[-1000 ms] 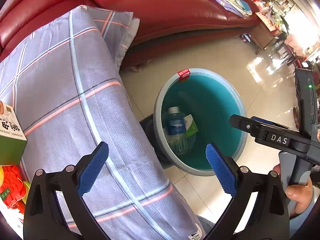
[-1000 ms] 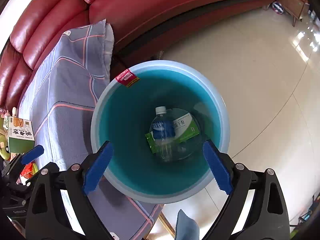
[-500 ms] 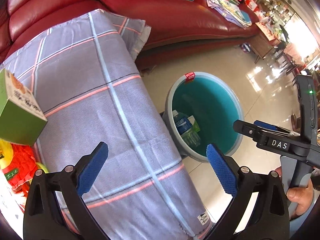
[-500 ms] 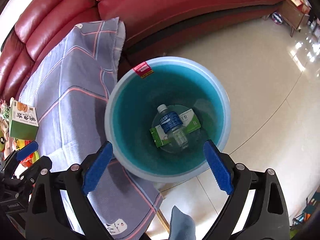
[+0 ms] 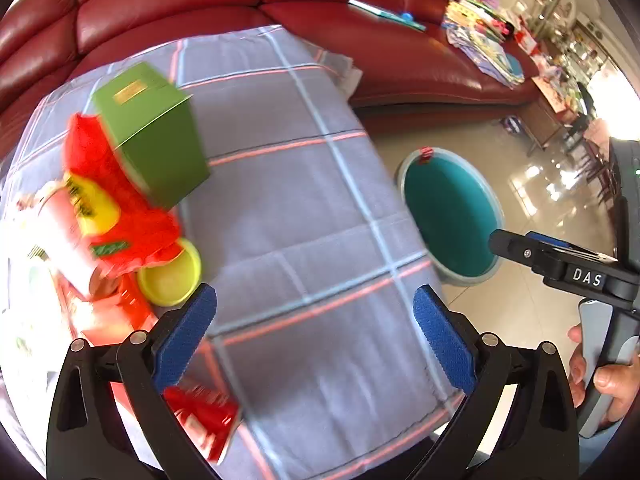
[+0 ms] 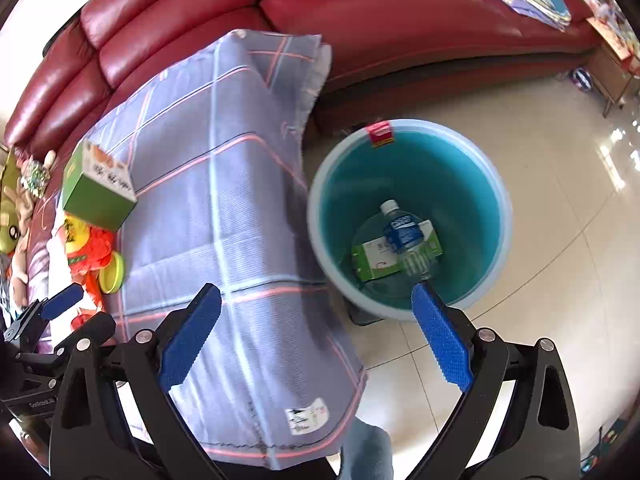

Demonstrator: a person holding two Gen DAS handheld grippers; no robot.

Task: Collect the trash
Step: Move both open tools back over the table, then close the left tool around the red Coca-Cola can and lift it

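Note:
A teal bin stands on the floor beside a cloth-covered table; inside lie a clear water bottle and a green-and-white carton. The bin also shows in the left wrist view. On the table sit a green box, a red-and-yellow wrapper, a yellow lid and a red packet. My left gripper is open and empty above the cloth, right of that trash. My right gripper is open and empty, above the table edge next to the bin.
A red leather sofa curves behind the table and bin, with papers piled on its seat. Glossy tiled floor lies right of the bin. Stuffed toys lie at the table's far left.
Both grippers have pulled left, away from the bin toward the table. The green box, red wrapper and yellow lid have come into the left wrist view. Both stay open.

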